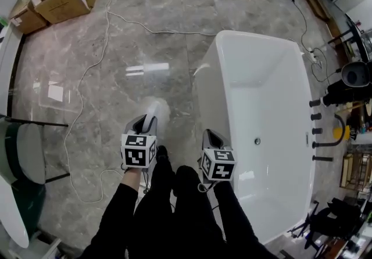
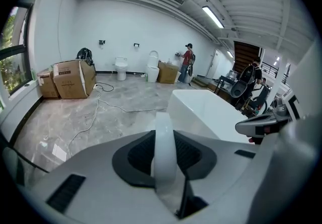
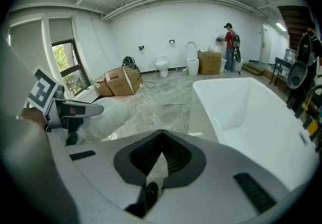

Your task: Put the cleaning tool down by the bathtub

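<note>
The left gripper (image 1: 145, 126) is clamped on the tool's (image 1: 158, 110) handle, its fluffy head over the floor (image 1: 116, 48) just left of the tub (image 1: 261, 95). The right gripper (image 1: 213, 137) is closed and empty. I'd lower the tool gently beside the tub wall, then release. Only the right gripper view shows the head side-on. Only the left gripper view shows the handle between the 2 pads (image 2: 135, 156).

Your right gripper (image 3: 162, 133) has its jaws closed tip to tip, with nothing between them. The white bathtub (image 3: 251, 112) fills 3 o'clock. At 9 o'clock is your left gripper (image 3: 85, 110), with the fluffy white cleaning tool (image 3: 113, 115) just beyond it. Cardboard boxes (image 3: 121, 81) sit at 11 o'clock.
</note>
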Action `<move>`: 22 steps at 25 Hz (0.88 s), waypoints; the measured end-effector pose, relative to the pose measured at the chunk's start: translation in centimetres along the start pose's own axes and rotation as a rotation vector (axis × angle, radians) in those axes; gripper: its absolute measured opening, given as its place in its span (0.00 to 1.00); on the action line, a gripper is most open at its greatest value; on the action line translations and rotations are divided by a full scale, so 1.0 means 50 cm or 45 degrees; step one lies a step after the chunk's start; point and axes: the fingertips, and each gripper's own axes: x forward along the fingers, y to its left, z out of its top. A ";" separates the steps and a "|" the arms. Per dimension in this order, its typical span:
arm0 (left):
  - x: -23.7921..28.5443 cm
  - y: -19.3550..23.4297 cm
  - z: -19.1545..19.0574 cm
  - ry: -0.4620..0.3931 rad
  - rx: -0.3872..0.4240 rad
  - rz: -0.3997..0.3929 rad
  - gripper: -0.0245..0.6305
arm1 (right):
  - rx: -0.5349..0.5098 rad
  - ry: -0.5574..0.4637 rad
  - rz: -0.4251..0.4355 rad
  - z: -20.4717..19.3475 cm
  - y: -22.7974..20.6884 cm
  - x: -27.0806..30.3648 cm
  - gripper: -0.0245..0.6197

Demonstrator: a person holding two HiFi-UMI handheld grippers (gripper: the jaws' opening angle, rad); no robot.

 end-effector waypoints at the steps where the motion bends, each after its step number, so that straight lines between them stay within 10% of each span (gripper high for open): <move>1: 0.018 0.006 0.001 0.004 -0.002 0.000 0.19 | -0.003 0.004 -0.005 0.005 -0.007 0.018 0.04; 22: 0.533 0.136 -0.133 0.014 0.025 0.005 0.19 | -0.080 -0.017 0.044 -0.052 -0.101 0.551 0.04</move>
